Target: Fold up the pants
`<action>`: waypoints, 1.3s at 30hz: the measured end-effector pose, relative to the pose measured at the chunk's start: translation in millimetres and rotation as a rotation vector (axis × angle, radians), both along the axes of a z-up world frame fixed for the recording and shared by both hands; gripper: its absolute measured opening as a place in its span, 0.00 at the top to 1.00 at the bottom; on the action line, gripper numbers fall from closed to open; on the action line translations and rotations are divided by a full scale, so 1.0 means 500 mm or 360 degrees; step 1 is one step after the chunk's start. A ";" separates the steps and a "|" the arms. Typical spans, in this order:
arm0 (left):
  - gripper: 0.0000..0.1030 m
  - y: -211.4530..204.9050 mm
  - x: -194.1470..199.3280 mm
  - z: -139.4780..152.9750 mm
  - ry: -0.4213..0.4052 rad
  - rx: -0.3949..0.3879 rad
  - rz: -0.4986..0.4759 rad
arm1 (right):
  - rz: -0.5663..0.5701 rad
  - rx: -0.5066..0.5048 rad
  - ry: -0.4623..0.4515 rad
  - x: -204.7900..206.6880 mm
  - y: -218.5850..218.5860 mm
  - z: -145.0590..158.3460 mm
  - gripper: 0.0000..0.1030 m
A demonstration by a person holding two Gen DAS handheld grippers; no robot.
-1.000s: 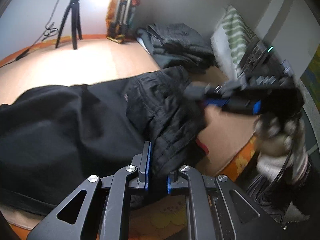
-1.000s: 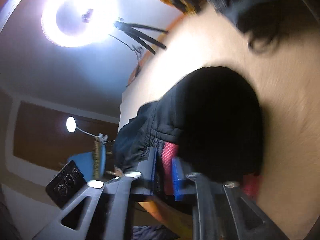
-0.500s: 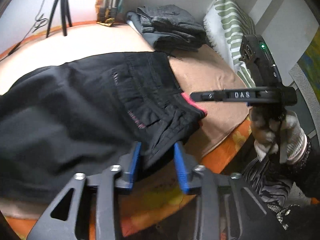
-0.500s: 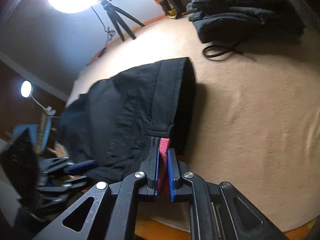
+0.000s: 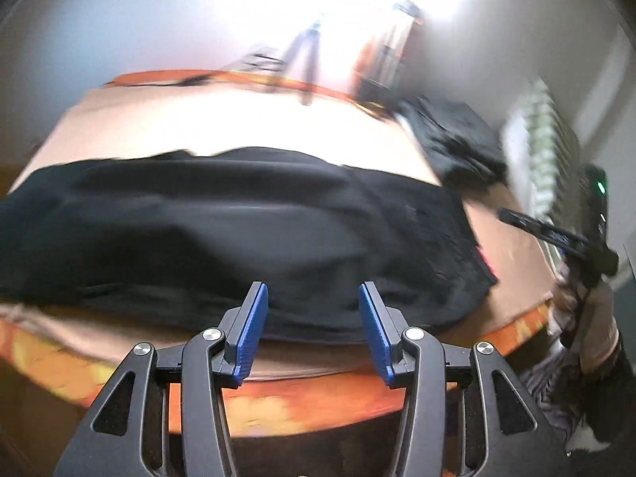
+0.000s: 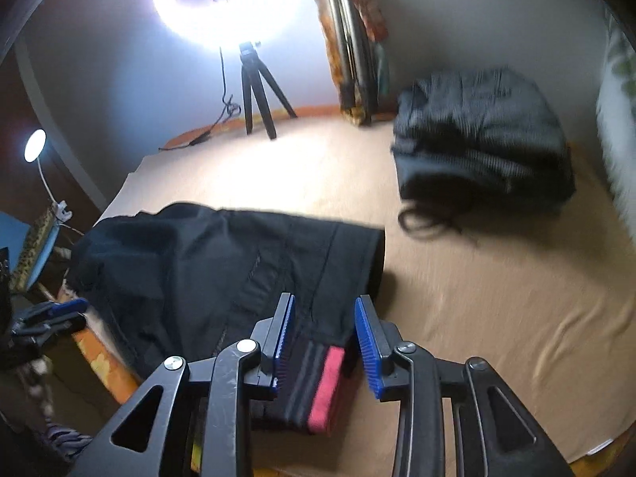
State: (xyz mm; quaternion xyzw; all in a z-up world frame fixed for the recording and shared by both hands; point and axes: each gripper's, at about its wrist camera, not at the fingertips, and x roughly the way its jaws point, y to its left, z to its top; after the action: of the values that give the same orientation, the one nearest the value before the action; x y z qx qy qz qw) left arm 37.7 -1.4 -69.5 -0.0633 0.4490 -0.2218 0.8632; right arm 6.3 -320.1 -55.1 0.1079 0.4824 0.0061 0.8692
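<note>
Left gripper [image 5: 312, 332]: black skeletal frame with triangular cut-outs, silver round screws at the pivots, ribbed blue pads [image 5: 250, 334] on both fingers. Right gripper [image 6: 324, 342]: same black linkage, scuffed at seven o'clock, silver screws, blue ribbed pads [image 6: 367, 344]. At three o'clock in the left view, its black body shows a green light, white lettering too blurred to read.

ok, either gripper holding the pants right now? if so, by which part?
Nothing is held. The left gripper and the right gripper both have their jaws spread open, and the black pants lie flat on the bed, with the waistband loose between the right fingers.
</note>
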 end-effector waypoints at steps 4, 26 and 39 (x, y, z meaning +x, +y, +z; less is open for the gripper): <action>0.55 0.129 0.006 0.008 -0.0026 0.0037 0.0210 | 0.0062 0.0055 -0.0081 0.011 0.036 0.016 0.63; 0.48 0.604 0.149 -0.121 0.0236 -0.0171 0.0868 | 0.0830 0.0170 -0.0151 0.126 0.406 0.018 0.43; 0.48 0.642 0.137 -0.176 0.0365 -0.0421 0.0847 | 0.0941 0.0179 -0.0079 0.166 0.514 -0.014 0.43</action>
State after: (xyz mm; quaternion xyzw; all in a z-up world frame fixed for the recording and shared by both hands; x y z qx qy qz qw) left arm 106.2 319.4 -157.6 -0.3147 0.4784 -0.0361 0.8190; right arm 89.3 -62.8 -61.9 0.0107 0.4703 0.2883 0.8340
